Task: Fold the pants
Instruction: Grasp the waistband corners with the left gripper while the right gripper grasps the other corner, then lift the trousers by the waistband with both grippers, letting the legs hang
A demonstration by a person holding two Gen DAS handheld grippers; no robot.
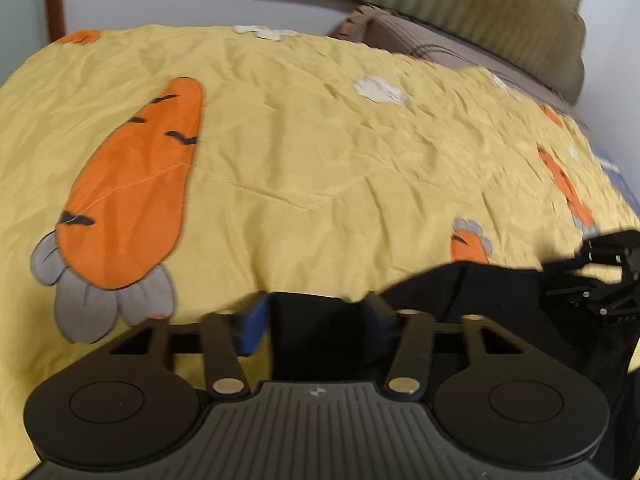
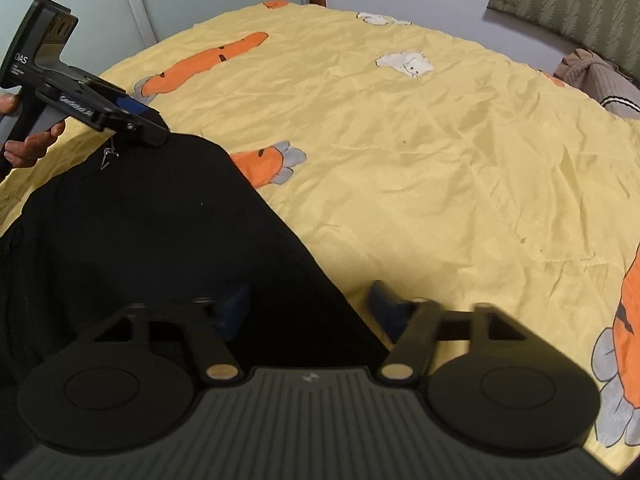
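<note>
Both sets of fingers sit on the pants' far edge

Left gripper (image 1: 316, 320) is pinching black cotton pants (image 2: 152, 232), fingers half-closed; right gripper (image 2: 312, 308) straddles the edge, grip unclear. Pants lie on the yellow carrot-print bedspread (image 2: 420, 140), their edge running hand to hand.

One black pants (image 2: 152, 232), one yellow quilt (image 2: 440, 160), two tongs (image 1: 316, 320) (image 2: 308, 308)

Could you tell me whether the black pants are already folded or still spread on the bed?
Cannot tell: the black pants lie on the yellow bedspread, but only the top edge shows.
</note>
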